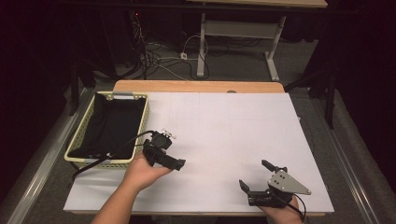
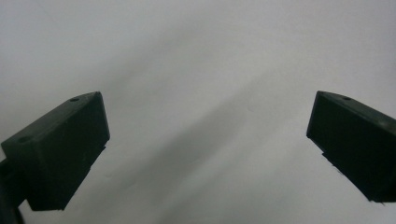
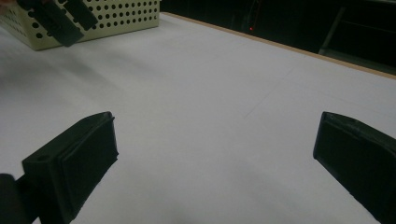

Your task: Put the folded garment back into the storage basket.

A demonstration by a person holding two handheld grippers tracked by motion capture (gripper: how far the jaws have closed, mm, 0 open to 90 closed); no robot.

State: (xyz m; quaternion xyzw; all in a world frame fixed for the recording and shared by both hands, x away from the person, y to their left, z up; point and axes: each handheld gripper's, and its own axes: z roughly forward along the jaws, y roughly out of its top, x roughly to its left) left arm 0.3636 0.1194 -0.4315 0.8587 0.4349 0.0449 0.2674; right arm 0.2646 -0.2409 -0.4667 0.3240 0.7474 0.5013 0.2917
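Observation:
My left gripper (image 1: 176, 163) is held in a hand just right of a cream perforated basket (image 1: 145, 115), its jaws tipped down toward the white table top (image 1: 224, 130). In the left gripper view its jaws (image 2: 208, 135) stand wide apart over bare white surface, open and holding nothing. My right gripper (image 1: 253, 173) sits near the table's front right edge with a grey three-cornered plate on top. It is open too, and its own view (image 3: 215, 149) has only table between the jaws. The left gripper (image 3: 56, 16) appears far off there, in front of the basket (image 3: 116, 18).
The basket at the table's left side holds a black cloth (image 1: 114, 123). A wooden strip (image 1: 201, 86) runs along the table's far edge. Beyond it are cables on the floor and another desk's white legs (image 1: 201, 46). Cables trail from both grippers.

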